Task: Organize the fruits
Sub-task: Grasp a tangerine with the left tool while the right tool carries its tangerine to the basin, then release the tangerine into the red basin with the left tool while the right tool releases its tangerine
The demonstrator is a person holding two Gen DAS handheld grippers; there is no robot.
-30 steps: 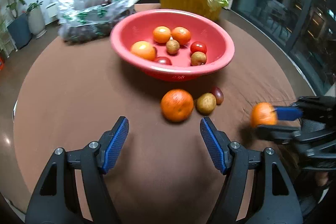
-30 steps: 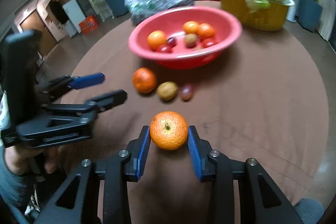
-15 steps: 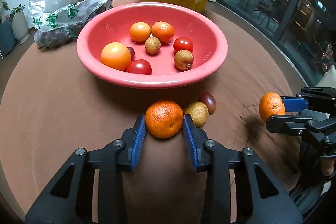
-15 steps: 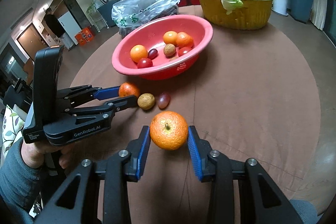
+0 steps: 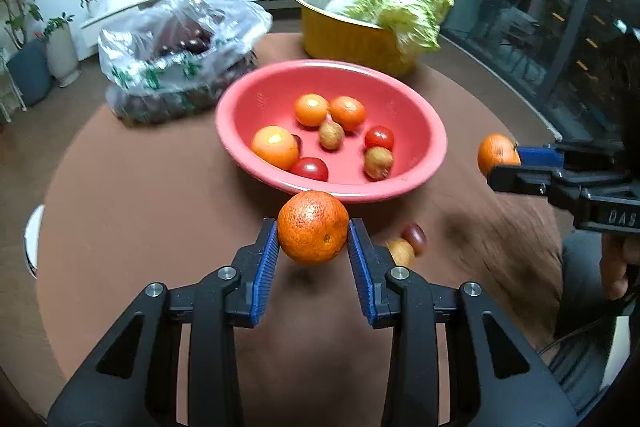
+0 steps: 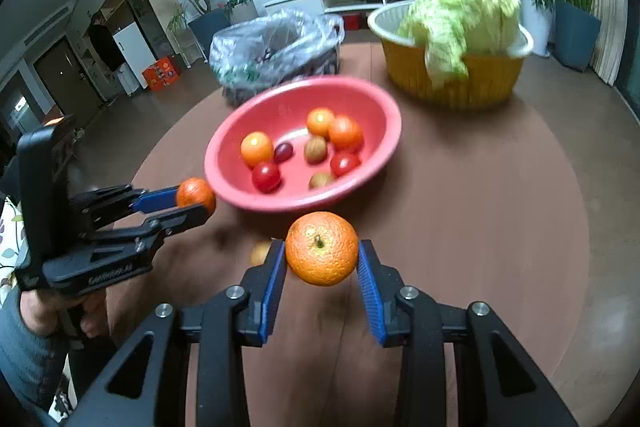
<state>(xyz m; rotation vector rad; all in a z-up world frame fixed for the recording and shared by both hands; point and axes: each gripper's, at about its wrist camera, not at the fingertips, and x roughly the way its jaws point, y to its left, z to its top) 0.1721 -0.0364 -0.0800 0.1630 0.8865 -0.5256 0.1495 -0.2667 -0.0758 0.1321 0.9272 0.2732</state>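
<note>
Left wrist view: left gripper clamped on an orange, held just before the near rim of the red bowl. Right gripper clamps a second orange, also near that bowl. Small fruits lie inside it.

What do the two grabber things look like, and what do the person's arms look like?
Both grabbers are black plastic frames with silver bolts and two fingers lined with ridged blue pads. The left gripper has pale lettering on its side and a tall black block at the back. The right gripper has raised letters on its side. The left hand shows a grey-blue sleeve; the right hand shows a dark sleeve.
</note>
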